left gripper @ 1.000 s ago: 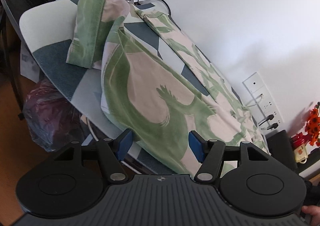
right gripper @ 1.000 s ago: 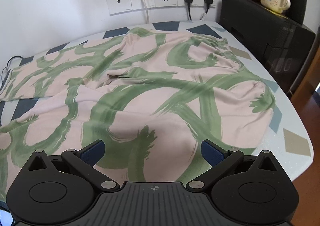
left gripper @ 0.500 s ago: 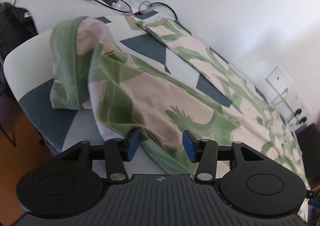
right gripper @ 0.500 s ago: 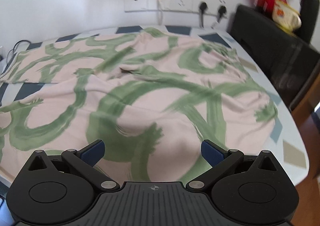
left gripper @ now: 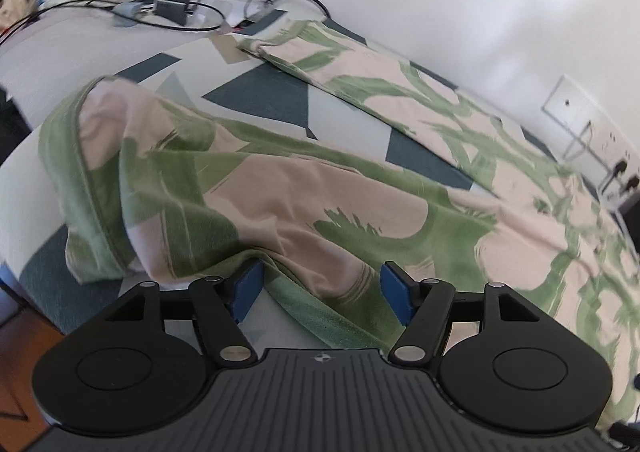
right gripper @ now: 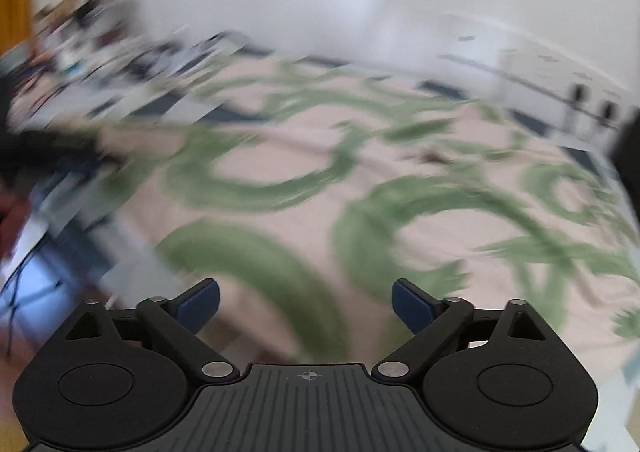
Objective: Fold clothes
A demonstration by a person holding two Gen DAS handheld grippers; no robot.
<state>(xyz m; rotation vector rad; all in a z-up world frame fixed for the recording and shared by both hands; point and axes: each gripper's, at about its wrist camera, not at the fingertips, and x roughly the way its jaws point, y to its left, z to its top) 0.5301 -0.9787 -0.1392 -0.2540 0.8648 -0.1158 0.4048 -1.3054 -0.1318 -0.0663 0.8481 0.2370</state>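
We see the soft, light garment [left gripper: 304, 204] spread limp across the table [left gripper: 256, 100]; our left gripper [left gripper: 320, 288], jaws apart and just widened, straddles its hem at 6 o'clock; our right gripper [right gripper: 306, 300], narrowing, grips nothing

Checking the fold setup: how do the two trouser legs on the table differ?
The near leg lies bunched, its hem end flipped over; the far leg lies flat and straight by the wall. The near leg reaches between the left tongs; the far leg is away from them. Both share a pink and green print.
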